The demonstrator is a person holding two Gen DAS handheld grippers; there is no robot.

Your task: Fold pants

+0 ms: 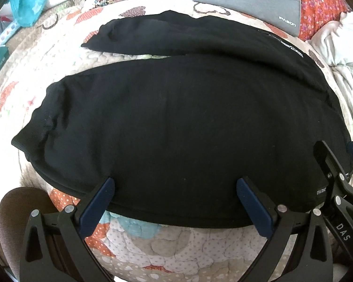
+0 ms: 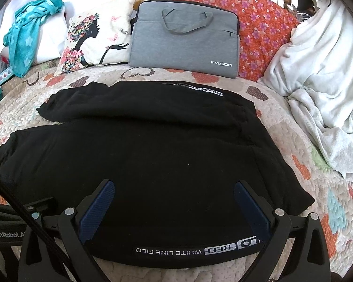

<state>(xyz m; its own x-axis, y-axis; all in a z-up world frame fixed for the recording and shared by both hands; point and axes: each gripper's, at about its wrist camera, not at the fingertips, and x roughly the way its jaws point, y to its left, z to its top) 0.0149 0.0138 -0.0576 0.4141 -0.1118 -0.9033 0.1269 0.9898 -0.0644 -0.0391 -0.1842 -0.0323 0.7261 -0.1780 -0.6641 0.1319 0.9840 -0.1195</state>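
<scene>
Pants [image 1: 171, 122] black, spread flat on quilt [image 1: 153, 246], filling frame centre; left gripper [image 1: 175, 188] and right gripper [image 2: 174, 191] both spread wide at lower edge, gripping nothing

Bare quilted bed [image 2: 317, 211] shows along the lower right of the right wrist view and under the near hem of the black pants [image 2: 153, 159], so there is room to come in from that side. At the top centre a grey laptop bag [image 2: 186, 40] leans just beyond the pants, with a printed cushion [image 2: 94, 40] to its left and a teal towel [image 2: 26, 37] at the upper left. A heaped white blanket [image 2: 322, 75] crowds the right edge. In the left wrist view, a brown chair [image 1: 19, 209] sits at the lower left beside the bed.
</scene>
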